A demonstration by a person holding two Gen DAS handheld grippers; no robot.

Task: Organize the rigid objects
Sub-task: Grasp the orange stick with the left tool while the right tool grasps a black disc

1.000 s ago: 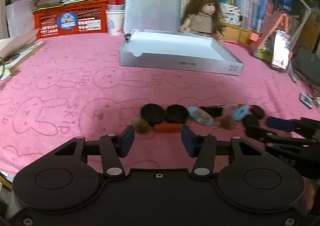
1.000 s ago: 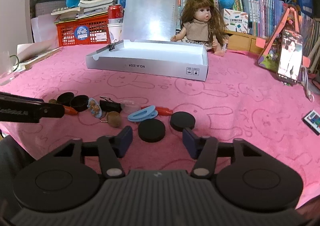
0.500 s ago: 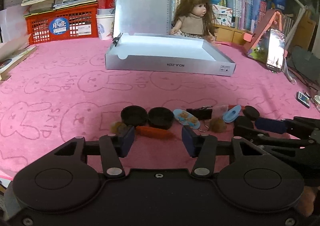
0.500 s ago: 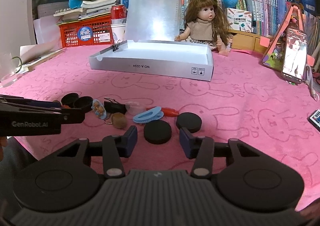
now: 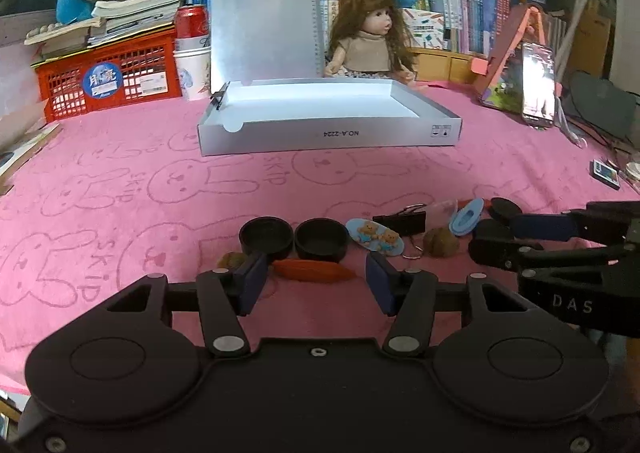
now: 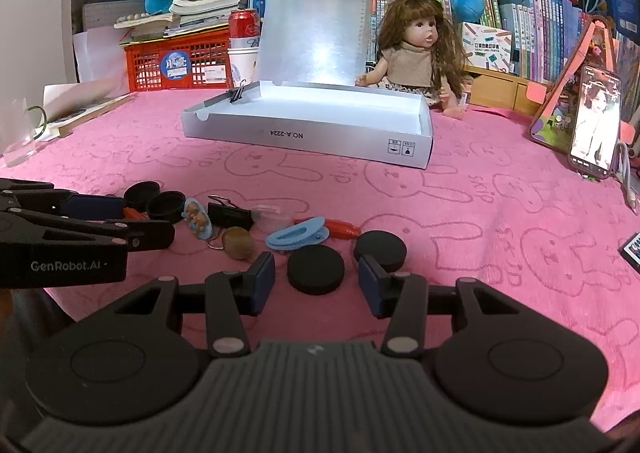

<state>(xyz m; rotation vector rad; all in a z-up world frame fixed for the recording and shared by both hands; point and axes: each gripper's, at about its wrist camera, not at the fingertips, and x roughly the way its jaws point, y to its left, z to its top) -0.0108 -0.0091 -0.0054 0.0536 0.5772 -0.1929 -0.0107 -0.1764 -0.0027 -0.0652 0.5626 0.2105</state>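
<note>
An orange carrot-shaped piece [image 5: 314, 271] lies on the pink cloth between the pads of my left gripper [image 5: 316, 285]; the pads stand apart from it, so the gripper is open. Just beyond it sit two black round cups [image 5: 266, 237], a bear hair clip [image 5: 374, 237], a black binder clip [image 5: 400, 219] and a brown nut [image 5: 440, 243]. My right gripper [image 6: 316, 283] is open around a flat black disc [image 6: 316, 269], with a small gap on each side. A second black disc [image 6: 380, 249] and a blue clip [image 6: 296, 237] lie close by.
An open silver box [image 5: 328, 133] with its lid raised stands mid-table. Behind it are a doll [image 5: 370, 41], a red basket [image 5: 108, 81], a can on cups and books. A phone on a stand [image 6: 596, 121] is at the right. The table's front edge is near.
The right jaws have narrowed around the black disc. The left gripper has rolled level and edged forward, so the orange piece now lies between its pads.
</note>
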